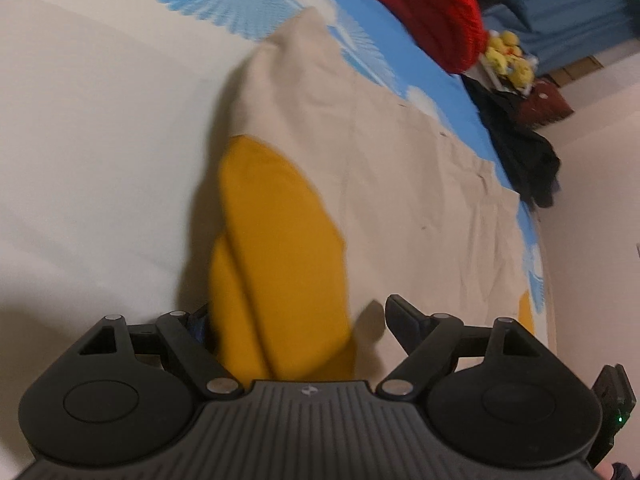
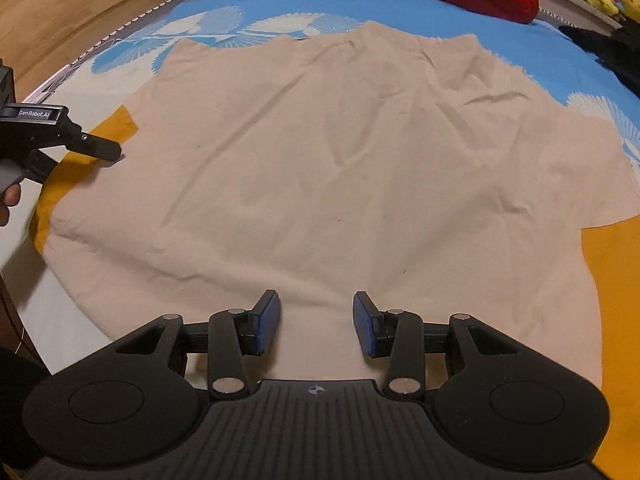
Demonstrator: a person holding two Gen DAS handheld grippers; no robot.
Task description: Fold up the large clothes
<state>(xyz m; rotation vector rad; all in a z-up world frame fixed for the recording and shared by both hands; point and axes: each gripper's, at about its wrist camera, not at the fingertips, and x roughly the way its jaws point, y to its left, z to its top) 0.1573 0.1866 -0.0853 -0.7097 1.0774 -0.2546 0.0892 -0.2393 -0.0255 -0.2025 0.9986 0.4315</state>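
Black tongs, two. Left gripper point(image 1: 296, 320) stood spread wide, a mustard sleeve point(image 1: 276, 248) loose between its jaws, unpinched. Right gripper point(image 2: 316, 322) hung half-parted and empty over the near hem. One beige shirt point(image 2: 340, 160) lay flat across the blue bedsheet point(image 2: 400, 14), two mustard sleeves at left and right. Judged light, limp, wrinkle-prone; best taken at sleeve ends or hem corners.
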